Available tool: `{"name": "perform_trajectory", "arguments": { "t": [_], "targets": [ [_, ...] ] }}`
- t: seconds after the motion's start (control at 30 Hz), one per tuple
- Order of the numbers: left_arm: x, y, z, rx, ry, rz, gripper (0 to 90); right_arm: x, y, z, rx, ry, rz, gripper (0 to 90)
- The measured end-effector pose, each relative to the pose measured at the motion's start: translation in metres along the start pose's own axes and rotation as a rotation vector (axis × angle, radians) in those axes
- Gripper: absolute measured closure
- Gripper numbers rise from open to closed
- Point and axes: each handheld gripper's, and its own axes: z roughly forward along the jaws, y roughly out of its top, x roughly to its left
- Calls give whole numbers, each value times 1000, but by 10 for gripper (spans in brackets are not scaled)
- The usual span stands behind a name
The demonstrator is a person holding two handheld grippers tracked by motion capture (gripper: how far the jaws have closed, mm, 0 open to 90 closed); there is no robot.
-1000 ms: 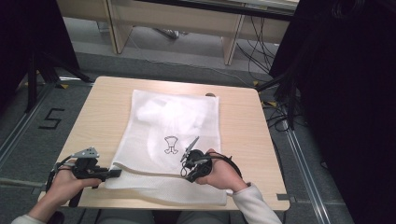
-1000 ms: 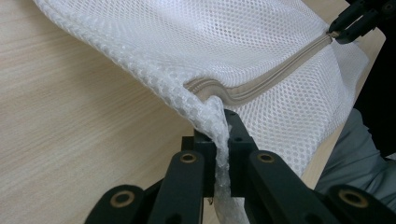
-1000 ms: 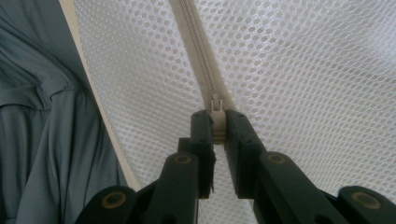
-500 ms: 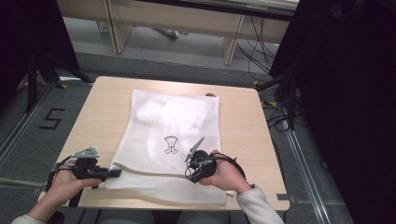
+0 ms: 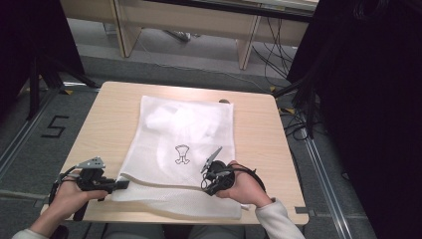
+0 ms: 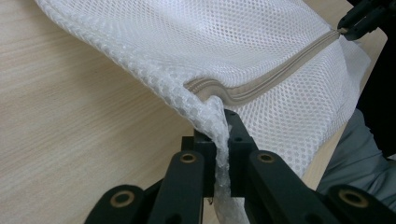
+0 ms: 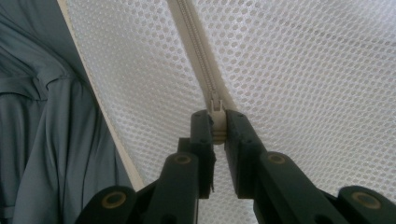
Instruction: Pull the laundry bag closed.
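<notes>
A white mesh bag (image 5: 184, 129) lies flat on the wooden table (image 5: 259, 144), with a small dark print (image 5: 182, 154) on it. A beige zipper (image 6: 266, 84) runs along its near edge. My left gripper (image 5: 121, 184) is at the bag's near left corner, shut on a bunched fold of mesh (image 6: 219, 126). My right gripper (image 5: 206, 186) sits farther right along the zipper (image 7: 198, 51). In the right gripper view its jaws (image 7: 215, 125) are shut on the zipper pull (image 7: 215, 105). The left gripper view also shows the right gripper (image 6: 359, 21) at the zipper's far end.
The table's near edge runs just under both hands. The person's grey clothing (image 7: 42, 130) hangs below the bag's edge. Wooden desk legs (image 5: 246, 47) and cables (image 5: 298, 124) are beyond the table, and a dark curtain (image 5: 368, 99) is on the right.
My right gripper has shifted a little to the right along the zipper with the pull in it. My left gripper has stayed where it was, holding the corner.
</notes>
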Motion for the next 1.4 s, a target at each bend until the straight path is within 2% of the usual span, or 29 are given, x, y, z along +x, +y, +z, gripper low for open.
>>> {"name": "perform_trajectory", "arguments": {
  "t": [0.07,0.13,0.17,0.2,0.23,0.27,0.3,0.37,0.43,0.47,0.57,0.6,0.8,0.87,1.4],
  "targets": [
    [0,0,0,1,2,3,860,0,-1,0,-10,20,-2,824],
    [0,0,0,0,1,0,859,-1,-2,-1,-1,-2,-1,824],
    [1,0,-1,4,2,5,860,-1,-3,0,-2,4,-3,824],
    [1,0,0,4,3,4,860,0,-4,-1,-5,15,18,824],
    [1,0,0,4,3,4,860,-2,-5,-1,-6,8,-1,824],
    [1,0,0,3,3,3,860,-1,-6,-2,-4,-2,24,824],
    [1,0,0,4,3,4,860,-2,-7,-1,-9,10,9,824],
    [0,0,0,1,3,1,860,-3,-9,-2,-10,18,21,824],
    [1,0,0,5,4,5,860,-4,-11,-2,-4,-1,10,824],
    [1,0,0,6,3,4,859,-3,-11,-3,-8,16,24,824],
    [1,0,0,4,1,2,859,-5,-13,-3,-8,-1,23,824],
    [1,0,0,3,6,4,859,-5,-14,-3,-13,16,28,824],
    [1,0,0,4,3,2,860,-6,-19,-5,-11,-2,29,824],
    [1,0,0,5,5,4,860,-6,-20,-6,-15,9,37,824],
    [2,-1,0,1,8,-1,860,-10,-35,-8,-8,2,64,824]
  ]
}}
